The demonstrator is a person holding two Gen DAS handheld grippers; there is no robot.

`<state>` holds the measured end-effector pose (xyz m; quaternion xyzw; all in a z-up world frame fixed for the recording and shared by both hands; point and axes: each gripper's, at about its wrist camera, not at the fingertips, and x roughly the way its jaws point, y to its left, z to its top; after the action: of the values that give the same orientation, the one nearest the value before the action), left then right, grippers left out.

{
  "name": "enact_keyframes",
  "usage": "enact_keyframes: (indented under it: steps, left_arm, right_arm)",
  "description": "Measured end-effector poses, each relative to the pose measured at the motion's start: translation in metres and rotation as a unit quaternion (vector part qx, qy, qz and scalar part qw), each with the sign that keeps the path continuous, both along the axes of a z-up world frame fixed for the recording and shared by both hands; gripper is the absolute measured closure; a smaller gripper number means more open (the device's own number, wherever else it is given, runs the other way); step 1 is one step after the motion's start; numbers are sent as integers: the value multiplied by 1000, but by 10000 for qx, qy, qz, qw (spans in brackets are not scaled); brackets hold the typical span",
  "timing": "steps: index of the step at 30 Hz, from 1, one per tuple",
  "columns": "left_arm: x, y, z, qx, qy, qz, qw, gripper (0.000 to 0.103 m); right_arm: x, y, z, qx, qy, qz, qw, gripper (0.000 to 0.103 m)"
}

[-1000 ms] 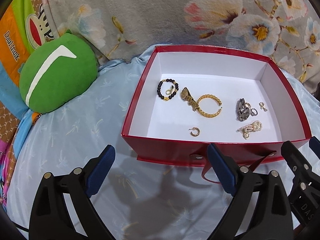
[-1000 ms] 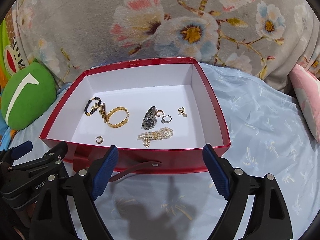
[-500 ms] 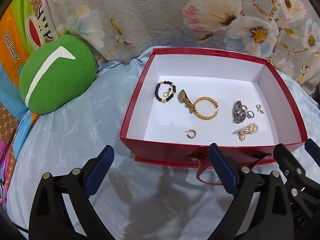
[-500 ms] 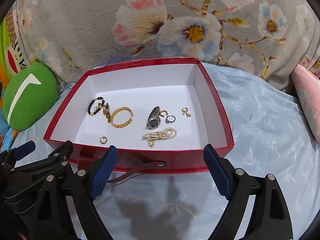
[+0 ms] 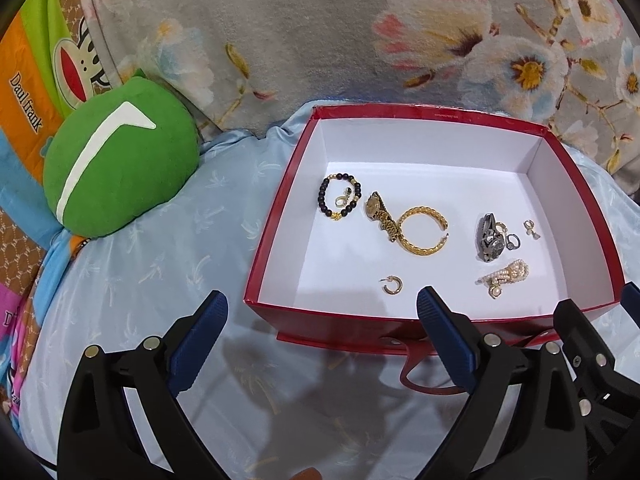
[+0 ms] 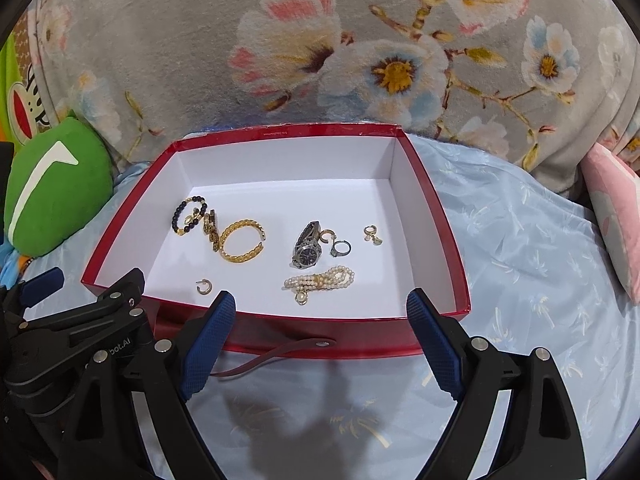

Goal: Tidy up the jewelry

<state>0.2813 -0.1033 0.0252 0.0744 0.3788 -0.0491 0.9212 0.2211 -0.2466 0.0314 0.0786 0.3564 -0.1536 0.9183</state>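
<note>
Now both grabbers, left and right, have backed away a little, wide open and empty, while all the jewelry lies in the red box.

red box, jewelry inside, green cushion

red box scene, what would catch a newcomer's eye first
The open red box on the pale blue sheet, its white floor scattered with jewelry: a gold cuff left of centre, a pearl bracelet near the front. Next, the green cushion to its left and the flowered blanket behind.
</note>
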Motion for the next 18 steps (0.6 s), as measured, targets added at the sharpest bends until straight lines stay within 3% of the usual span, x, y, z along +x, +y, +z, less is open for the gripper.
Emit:
enact_keyframes:
  steps: [18]
  left_arm:
    - [6,4,-5,-75,59,68,9999,10]
  right_arm:
    - [1,9,1,-236,-64,-58,9997,17]
